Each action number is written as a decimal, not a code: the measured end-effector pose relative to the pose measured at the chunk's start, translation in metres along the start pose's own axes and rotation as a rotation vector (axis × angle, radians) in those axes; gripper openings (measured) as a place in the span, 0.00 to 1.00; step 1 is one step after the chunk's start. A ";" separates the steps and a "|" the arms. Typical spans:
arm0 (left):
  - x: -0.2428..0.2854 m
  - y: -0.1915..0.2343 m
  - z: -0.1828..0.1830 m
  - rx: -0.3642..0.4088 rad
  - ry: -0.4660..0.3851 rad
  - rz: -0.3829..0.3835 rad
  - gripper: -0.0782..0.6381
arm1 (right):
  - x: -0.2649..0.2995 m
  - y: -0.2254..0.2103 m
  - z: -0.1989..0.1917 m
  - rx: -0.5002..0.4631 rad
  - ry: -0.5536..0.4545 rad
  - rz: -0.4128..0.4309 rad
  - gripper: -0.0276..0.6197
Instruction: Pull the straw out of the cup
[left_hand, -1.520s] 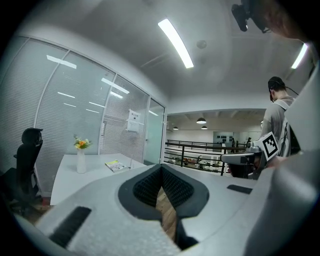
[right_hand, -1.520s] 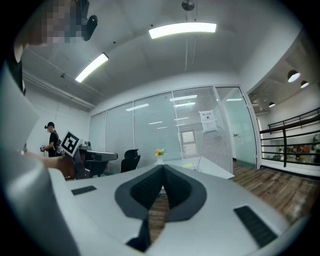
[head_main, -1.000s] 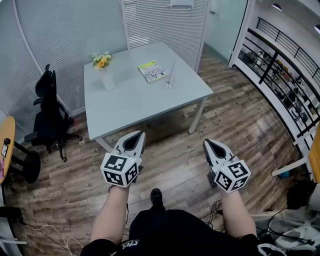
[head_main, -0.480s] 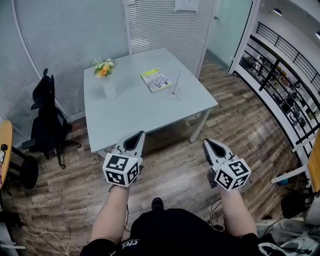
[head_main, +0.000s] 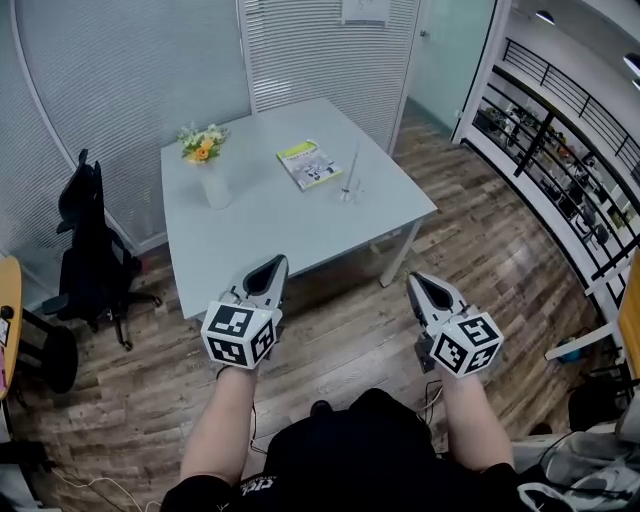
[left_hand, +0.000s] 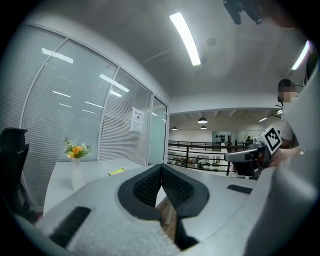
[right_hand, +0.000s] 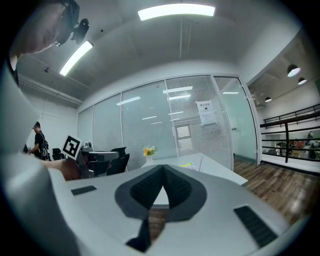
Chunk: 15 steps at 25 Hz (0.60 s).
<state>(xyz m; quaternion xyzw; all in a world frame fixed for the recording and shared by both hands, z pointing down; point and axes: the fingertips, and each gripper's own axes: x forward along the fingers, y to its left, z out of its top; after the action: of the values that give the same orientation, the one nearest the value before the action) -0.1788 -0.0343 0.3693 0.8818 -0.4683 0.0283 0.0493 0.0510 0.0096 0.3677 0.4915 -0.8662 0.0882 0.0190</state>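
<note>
A clear cup (head_main: 349, 188) with a pale straw (head_main: 352, 163) standing in it sits on the far right part of the grey table (head_main: 270, 220), seen in the head view. My left gripper (head_main: 277, 262) hangs at the table's near edge, jaws shut with nothing between them. My right gripper (head_main: 414, 281) is held over the wooden floor, right of the table's near corner, also shut and empty. Both are well short of the cup. In the left gripper view (left_hand: 161, 167) and the right gripper view (right_hand: 162, 169) the pads meet at the tips.
A white vase of flowers (head_main: 211, 160) stands at the table's far left, and a green booklet (head_main: 308, 164) lies near the cup. A black office chair (head_main: 88, 240) is left of the table. A railing (head_main: 560, 130) runs along the right. Glass walls with blinds stand behind.
Both grippers and the head have come closer to the table; the left gripper's tip now reaches the table's near edge. Both jaws stayed shut.
</note>
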 end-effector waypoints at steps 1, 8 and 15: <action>0.004 0.001 -0.002 -0.004 0.005 -0.003 0.12 | 0.001 -0.004 -0.001 0.005 0.003 -0.005 0.05; 0.047 0.008 -0.009 -0.021 0.031 -0.001 0.12 | 0.022 -0.047 -0.003 0.046 -0.002 -0.020 0.05; 0.125 0.025 -0.011 -0.010 0.063 0.014 0.12 | 0.077 -0.110 -0.006 0.075 0.004 0.003 0.05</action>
<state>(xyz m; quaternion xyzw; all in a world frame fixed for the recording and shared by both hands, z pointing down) -0.1297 -0.1503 0.3940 0.8770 -0.4726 0.0540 0.0681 0.1048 -0.1096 0.3976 0.4904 -0.8629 0.1218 0.0020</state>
